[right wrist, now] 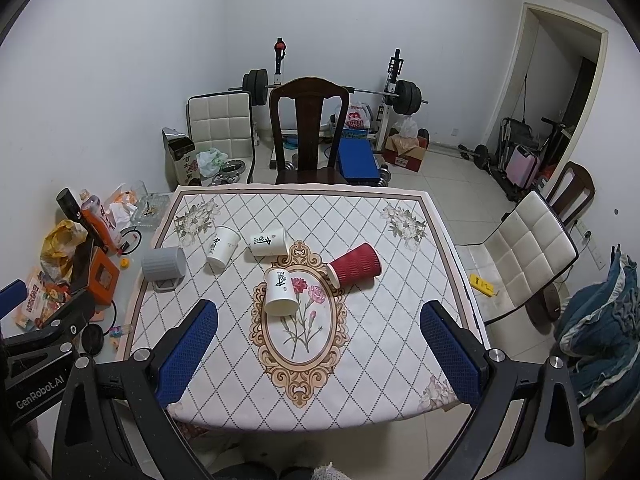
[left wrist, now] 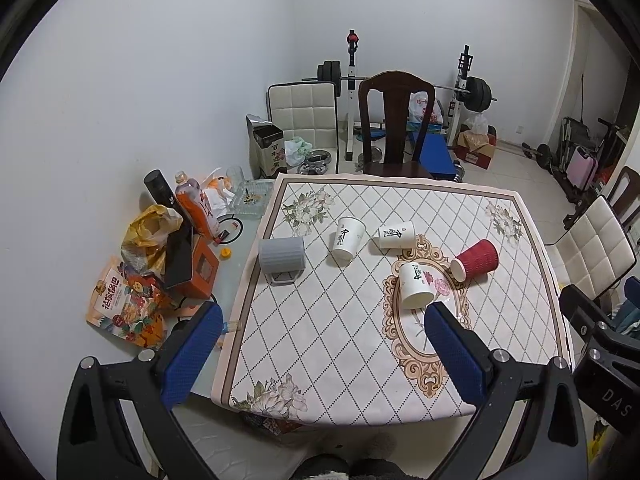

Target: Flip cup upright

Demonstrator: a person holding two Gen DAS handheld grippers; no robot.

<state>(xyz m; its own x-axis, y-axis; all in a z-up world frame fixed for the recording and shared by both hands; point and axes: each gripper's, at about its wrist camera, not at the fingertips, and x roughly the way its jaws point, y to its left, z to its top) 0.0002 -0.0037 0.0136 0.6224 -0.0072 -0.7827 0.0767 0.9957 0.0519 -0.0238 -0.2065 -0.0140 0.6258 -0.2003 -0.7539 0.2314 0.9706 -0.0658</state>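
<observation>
White paper cups with black brush lettering, three of them, all tipped on their sides on the quilted diamond-pattern tablecloth (left wrist: 344, 340) with floral corners: nearest one (left wrist: 416, 285) (right wrist: 281, 292) lying on the ornate oval medallion, mouth toward the cameras; second (left wrist: 348, 238) (right wrist: 222, 246) further back and to the left, tilted; third (left wrist: 397, 235) (right wrist: 268, 241) just right of that, lengthwise across the table. Red ribbed paper cup (left wrist: 476, 260) (right wrist: 355, 265) also on its side, right of the nearest white one and close to it, white rim pointing left. Grey ribbed plastic mug with a loop handle (left wrist: 282, 258) (right wrist: 165, 265) near the left edge of the cloth, apparently mouth-down, though hard to be sure from this angle.

Left gripper (left wrist: 323, 320), blue textured pads spread wide, nothing between them, raised above the near half of the table. Right gripper (right wrist: 319, 316) likewise spread wide and unloaded, nearest white cup showing between its pads from above but untouched. Each gripper's black frame visible at the edge of the other's view.

Off the cloth on the left: orange juice bottle (left wrist: 198, 210), black cylinder flask (left wrist: 160, 188), yellow plastic bag (left wrist: 150, 228), printed snack packet (left wrist: 124, 304), glass ashtray (left wrist: 250, 200). Beyond the far edge: dark wooden chair (left wrist: 394, 128) (right wrist: 306, 128), cream padded chair (left wrist: 304, 114), barbell rack with black plates (left wrist: 404, 80)
</observation>
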